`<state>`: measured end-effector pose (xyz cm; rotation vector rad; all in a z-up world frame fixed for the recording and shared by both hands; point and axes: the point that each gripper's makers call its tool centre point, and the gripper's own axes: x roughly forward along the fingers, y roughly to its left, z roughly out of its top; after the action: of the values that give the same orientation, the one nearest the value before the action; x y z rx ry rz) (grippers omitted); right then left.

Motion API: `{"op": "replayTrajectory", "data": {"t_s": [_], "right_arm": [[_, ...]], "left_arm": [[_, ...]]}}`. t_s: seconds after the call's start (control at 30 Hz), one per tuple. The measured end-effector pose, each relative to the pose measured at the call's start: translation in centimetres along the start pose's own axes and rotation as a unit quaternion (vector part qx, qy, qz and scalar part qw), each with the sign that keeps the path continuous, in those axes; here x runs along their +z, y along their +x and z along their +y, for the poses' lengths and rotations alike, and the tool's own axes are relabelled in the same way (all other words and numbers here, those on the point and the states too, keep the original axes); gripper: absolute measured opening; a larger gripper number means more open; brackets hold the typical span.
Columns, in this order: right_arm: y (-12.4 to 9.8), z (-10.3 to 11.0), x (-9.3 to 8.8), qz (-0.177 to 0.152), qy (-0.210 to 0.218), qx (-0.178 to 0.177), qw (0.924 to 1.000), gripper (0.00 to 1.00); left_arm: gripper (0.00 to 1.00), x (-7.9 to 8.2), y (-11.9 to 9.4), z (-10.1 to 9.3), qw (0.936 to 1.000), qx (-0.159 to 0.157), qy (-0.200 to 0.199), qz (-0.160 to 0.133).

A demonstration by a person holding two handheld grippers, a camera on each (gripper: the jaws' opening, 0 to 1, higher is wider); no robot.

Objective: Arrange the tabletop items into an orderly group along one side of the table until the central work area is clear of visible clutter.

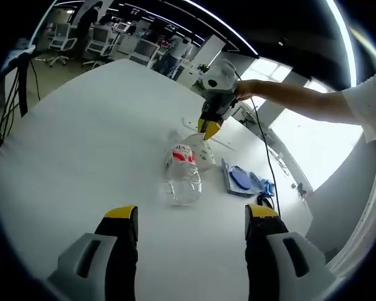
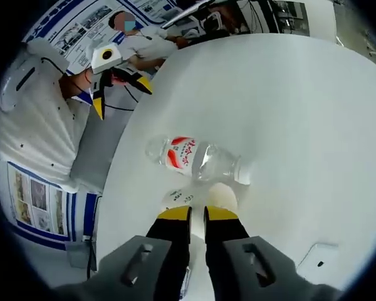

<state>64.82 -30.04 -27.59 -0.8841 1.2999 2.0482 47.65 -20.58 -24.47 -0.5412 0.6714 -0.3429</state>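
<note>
Table: we see a broad, smooth white table, matte and rounded at its far edge.
Bottle: we see a clear plastic bottle lying on its side near the middle of the table, ribbed and see-through, with a red and white label round its upper part; from the right gripper view the bottle lies crosswise just ahead of the jaws.
Paper cup: a pale, round cup-like thing sits just behind the bottle, touching or nearly so; we cannot tell its exact make.
Blue item: a flat blue and clear packet lies beside the bottle, towards the table's edge.
Left tongs: our left tongs hover above the table with the yellow-tipped dark jaws well apart, clamped on nothing.
Right tongs: our right tongs have the jaws close together on the cup's rim; in the left gripper view they point down at it.
</note>
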Motion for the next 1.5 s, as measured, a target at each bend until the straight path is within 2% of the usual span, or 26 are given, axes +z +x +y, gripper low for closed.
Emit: {"op": "replayTrajectory", "data": {"t_s": [0.03,0.3,0.53,0.6,0.73,0.93,0.97,1.07,1.3,1.37,1.5], "right_arm": [[0.0,0.0,0.1,-0.002,-0.007,-0.001,1.0,0.04],[0.5,3.1,0.0,-0.013,0.019,0.025,0.9994,0.0],[0.8,5.8,-0.6,-0.025,0.014,0.02,0.9994,0.0],[0.7,6.2,-0.8,-0.03,0.011,0.009,0.9994,0.0],[0.1,7.0,-0.7,-0.064,0.009,-0.014,0.9978,0.0],[-1.6,7.5,-0.8,-0.106,0.003,-0.073,0.9917,0.0],[-1.7,7.8,-1.0,-0.108,0.005,-0.076,0.9912,0.0],[-2.6,8.0,-1.3,-0.113,-0.004,-0.116,0.9869,0.0],[-3.5,9.6,-1.0,-0.134,-0.01,-0.171,0.9762,0.0],[-3.5,10.3,-0.7,-0.144,-0.013,-0.189,0.9712,0.0],[-3.3,10.9,-1.1,-0.124,-0.027,-0.231,0.9646,0.0]], "left_arm": [[0.7,0.0,0.0,0.0,1.0,-0.001,0.001,-0.001],[0.7,0.0,-0.3,-0.6,0.9999,-0.01,0.006,-0.001],[0.7,0.1,-0.6,-1.3,0.9998,-0.015,0.014,0.0],[0.7,0.3,-0.6,-1.6,0.9997,-0.016,0.016,-0.001],[0.7,0.4,-0.4,-2.3,0.9995,-0.02,0.022,0.002],[0.7,0.6,-0.2,-3.5,0.9993,-0.025,0.029,0.003],[0.7,0.6,-0.2,-3.7,0.9992,-0.026,0.031,0.004],[0.7,0.7,-0.2,-4.1,0.999,-0.028,0.035,0.005],[0.69,1.0,-0.6,-4.7,0.9984,-0.033,0.045,0.007],[0.69,1.1,-0.6,-4.7,0.9983,-0.034,0.047,0.008],[0.7,1.2,-0.7,-5.1,0.9978,-0.039,0.053,0.009]]}}
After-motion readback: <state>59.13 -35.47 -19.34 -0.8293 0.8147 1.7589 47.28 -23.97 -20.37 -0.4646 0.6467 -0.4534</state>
